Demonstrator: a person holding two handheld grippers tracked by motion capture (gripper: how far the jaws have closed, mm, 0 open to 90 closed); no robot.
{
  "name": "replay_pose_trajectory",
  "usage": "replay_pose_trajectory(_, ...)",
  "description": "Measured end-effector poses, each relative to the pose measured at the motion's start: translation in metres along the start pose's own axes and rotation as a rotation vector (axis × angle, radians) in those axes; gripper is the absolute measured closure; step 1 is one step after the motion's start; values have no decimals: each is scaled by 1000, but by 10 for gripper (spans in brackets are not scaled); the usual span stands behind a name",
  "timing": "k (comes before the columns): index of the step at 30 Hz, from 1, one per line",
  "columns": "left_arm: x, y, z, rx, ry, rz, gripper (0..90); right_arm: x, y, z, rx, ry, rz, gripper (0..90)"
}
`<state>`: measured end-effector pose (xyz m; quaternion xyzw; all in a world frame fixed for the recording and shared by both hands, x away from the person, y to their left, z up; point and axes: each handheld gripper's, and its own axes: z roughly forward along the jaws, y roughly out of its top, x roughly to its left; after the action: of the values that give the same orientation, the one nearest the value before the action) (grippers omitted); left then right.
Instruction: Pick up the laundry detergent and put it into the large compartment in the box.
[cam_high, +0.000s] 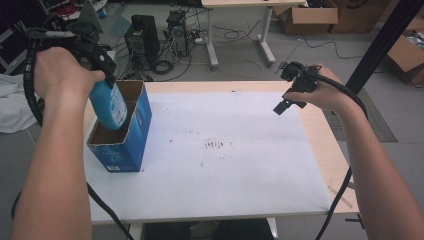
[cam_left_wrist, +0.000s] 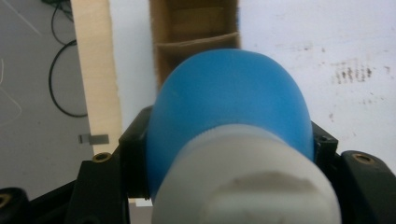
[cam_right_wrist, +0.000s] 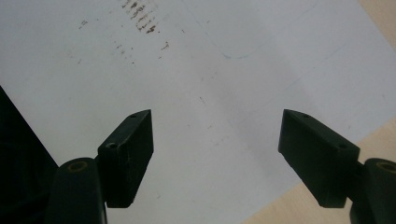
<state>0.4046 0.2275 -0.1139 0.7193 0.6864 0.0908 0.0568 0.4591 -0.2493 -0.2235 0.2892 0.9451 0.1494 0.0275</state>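
Between the left gripper's (cam_high: 107, 82) clenched fingers (cam_left_wrist: 135, 154), blue bottle (cam_high: 109, 105) over open box (cam_high: 125, 145).

Your left gripper (cam_high: 107, 75) clamped on blue bottle (cam_high: 109, 104), bottle bottom right over open box (cam_high: 122, 145). Cardboard divider (cam_left_wrist: 196, 41) splits box inside, so slot narrow, walls close both sides. Box hugs left table edge (cam_left_wrist: 95, 70), little room there. Rest of white sheet (cam_high: 225, 150) wide open. Your right gripper (cam_right_wrist: 217, 154) hangs spread above bare sheet, well apart.
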Motion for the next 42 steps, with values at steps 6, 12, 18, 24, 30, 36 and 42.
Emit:
replay_pose_trajectory(6, 11, -1, 15, -3, 7, -38, 381, -1, -1, -1, -2, -1, 6, 265)
replay_pose_trajectory(12, 13, 0, 29, 7, 1, -43, 381, -2, -2, -1, 1, -2, 8, 265)
replay_pose_trajectory(18, 13, 1, 52, 24, 4, -43, 381, -2, -2, -1, 4, -4, 7, 265)
replay_pose_trajectory(24, 13, 1, 71, 43, 0, -36, 381, -2, -2, 2, 8, -3, 8, 265)
replay_pose_trajectory(30, 12, 0, 96, 77, 2, -26, 381, -2, -2, 3, 12, -3, 6, 265)
replay_pose_trajectory(36, 12, -1, 108, 93, -4, -28, 381, -2, -2, 3, 11, -3, 7, 265)
replay_pose_trajectory(42, 12, -2, 123, 116, -8, -29, 381, -3, -2, 4, 15, -4, 9, 265)
